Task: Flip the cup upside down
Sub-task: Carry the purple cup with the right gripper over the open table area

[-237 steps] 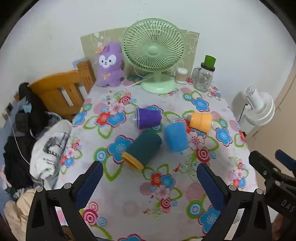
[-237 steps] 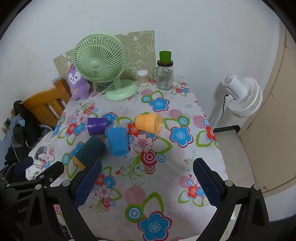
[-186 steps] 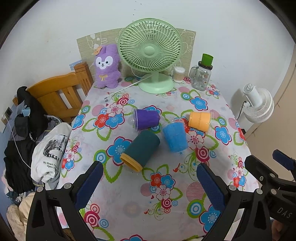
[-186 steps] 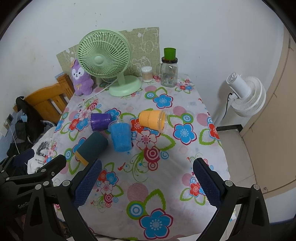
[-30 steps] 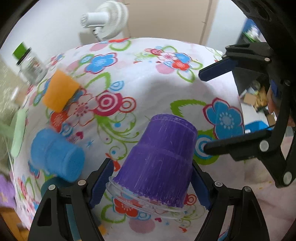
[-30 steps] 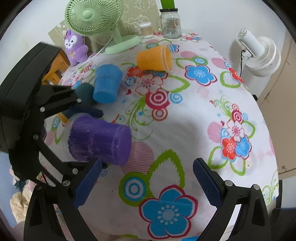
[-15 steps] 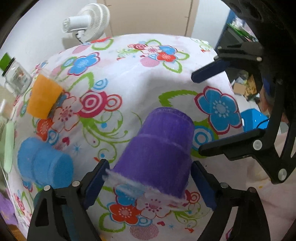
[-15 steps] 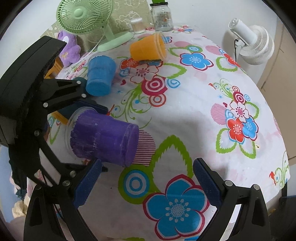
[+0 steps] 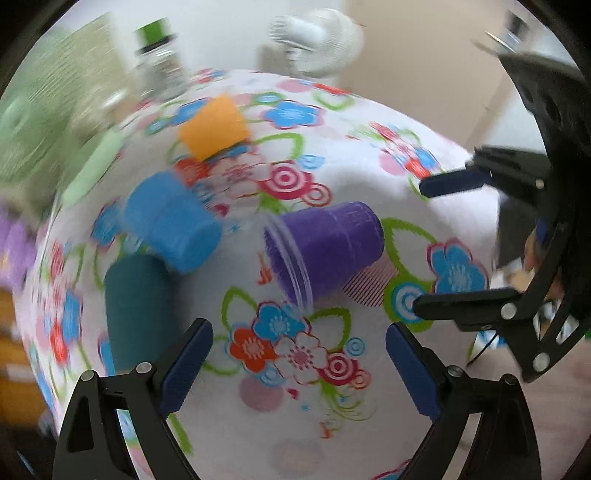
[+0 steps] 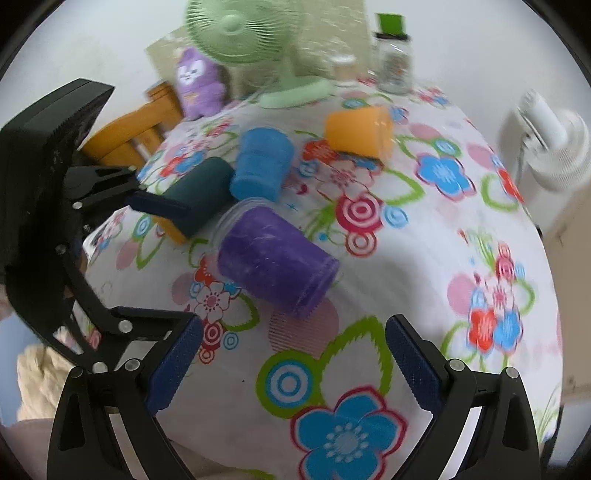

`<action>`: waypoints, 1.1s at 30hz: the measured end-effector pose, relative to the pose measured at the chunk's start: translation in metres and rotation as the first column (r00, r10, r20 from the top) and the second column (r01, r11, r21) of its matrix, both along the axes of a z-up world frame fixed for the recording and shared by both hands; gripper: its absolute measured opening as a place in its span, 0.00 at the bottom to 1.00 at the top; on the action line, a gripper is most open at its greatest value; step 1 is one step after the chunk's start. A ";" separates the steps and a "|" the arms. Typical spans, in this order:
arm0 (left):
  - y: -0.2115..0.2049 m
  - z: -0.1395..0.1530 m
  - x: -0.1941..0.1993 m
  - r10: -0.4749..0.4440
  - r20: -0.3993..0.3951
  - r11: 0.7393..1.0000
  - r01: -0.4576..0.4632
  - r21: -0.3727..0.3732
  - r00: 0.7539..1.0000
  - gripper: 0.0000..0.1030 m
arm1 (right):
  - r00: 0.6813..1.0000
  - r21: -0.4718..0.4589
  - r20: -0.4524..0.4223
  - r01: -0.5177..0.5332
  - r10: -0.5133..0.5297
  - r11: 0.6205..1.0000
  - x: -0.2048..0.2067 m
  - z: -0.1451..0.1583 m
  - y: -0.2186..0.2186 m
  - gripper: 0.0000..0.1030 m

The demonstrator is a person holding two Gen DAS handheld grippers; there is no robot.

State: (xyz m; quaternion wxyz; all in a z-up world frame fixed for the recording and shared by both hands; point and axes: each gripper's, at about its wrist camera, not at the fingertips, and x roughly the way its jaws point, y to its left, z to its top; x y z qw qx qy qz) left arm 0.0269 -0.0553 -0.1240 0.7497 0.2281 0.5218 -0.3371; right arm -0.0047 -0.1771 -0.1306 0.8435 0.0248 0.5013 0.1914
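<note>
1. The purple cup [image 9: 328,247] lies on its side on the flowered tabletop [image 9: 369,177], at the centre of the left wrist view and just left of centre in the right wrist view [image 10: 275,260].
2. Its clear rim faces the left of the frame in the left view; its closed base points right.
3. The left gripper [image 9: 295,365] has its fingers spread wide and hold nothing; the cup sits above and between them in the frame, apart from both.
4. The right gripper [image 10: 293,363] is likewise wide apart and empty, with the cup just above its left finger [image 10: 173,367], not touching.
5. A blue cup [image 9: 171,225], a teal cup [image 9: 138,306] and an orange cup [image 9: 212,125] lie on their sides toward the left and upper left of the left view.
6. A green fan [image 10: 251,33], purple toy [image 10: 197,85] and jar [image 10: 393,62] stand blurred along the top of the right view.
</note>
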 end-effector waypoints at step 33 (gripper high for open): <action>0.007 -0.050 -0.050 0.648 0.059 0.761 -0.647 -0.035 0.759 0.94 | 0.922 -0.066 0.157 -0.348 0.354 0.935 0.017 -0.032 -0.010 0.89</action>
